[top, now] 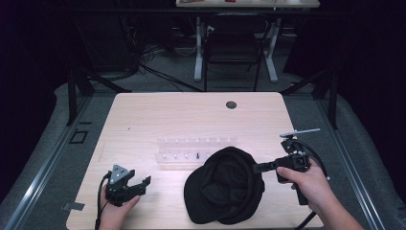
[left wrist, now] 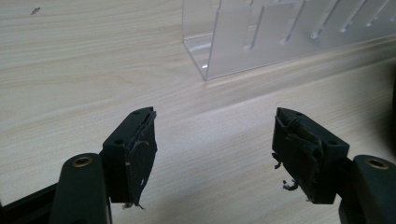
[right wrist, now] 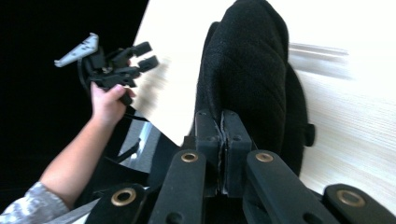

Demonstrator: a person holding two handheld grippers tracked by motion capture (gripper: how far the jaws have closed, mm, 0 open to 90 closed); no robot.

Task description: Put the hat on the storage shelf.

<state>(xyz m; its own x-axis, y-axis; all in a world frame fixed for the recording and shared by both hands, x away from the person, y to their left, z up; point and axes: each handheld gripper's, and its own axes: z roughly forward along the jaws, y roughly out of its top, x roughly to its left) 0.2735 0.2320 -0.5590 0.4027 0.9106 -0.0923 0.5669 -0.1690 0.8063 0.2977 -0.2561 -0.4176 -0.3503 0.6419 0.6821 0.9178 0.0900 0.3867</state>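
Right tongs (top: 255, 167) pinching the black fabric cap (top: 225, 187) by its edge, left tongs (top: 143, 184) spread idle; the thin pinch could slip, dropping it.

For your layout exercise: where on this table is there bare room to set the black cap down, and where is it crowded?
The far strip of the table beyond the clear rack is bare, apart from a small round hole. The left side, between rack and left gripper, is free too. It is crowded at the near right, where the right gripper grips the cap.
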